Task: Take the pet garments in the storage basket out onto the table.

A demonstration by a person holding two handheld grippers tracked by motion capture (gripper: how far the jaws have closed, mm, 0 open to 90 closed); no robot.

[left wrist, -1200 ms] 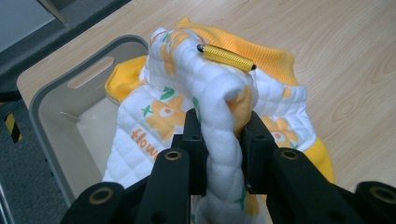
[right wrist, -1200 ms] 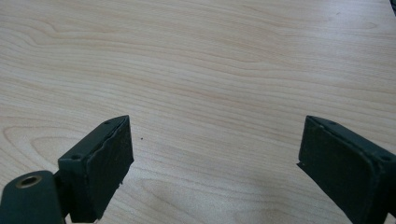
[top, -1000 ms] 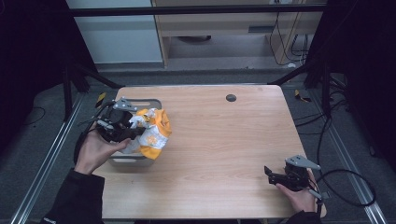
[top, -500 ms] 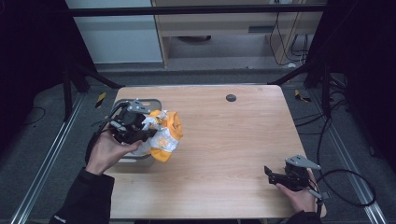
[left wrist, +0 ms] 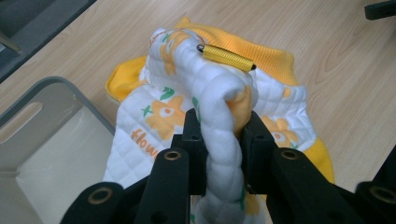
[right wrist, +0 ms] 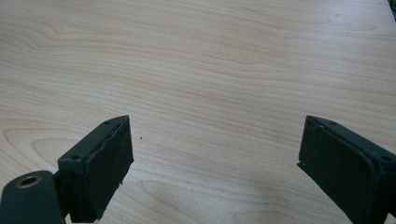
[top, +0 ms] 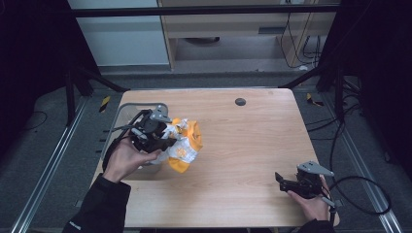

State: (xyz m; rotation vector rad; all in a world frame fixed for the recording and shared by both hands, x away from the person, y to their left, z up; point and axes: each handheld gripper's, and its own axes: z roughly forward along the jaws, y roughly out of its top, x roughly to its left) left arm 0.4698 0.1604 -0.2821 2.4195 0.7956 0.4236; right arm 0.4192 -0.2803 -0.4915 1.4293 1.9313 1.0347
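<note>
Quilted white-and-yellow garment (left wrist: 219, 107) pinched in left gripper (left wrist: 223, 140) jaws, clamped tight on a bunched fold, at grey bin's (top: 127, 112) right edge over desk (top: 252, 141). Orange "flow..." print readable. Right gripper (right wrist: 215, 154) jaws wide apart, empty, low over desk's near right corner, hand level.

A lab — a lone wooden desk (top: 252, 145) inside a black metal frame (top: 204, 10), cables (top: 362, 191) trailing over grey floor.
</note>
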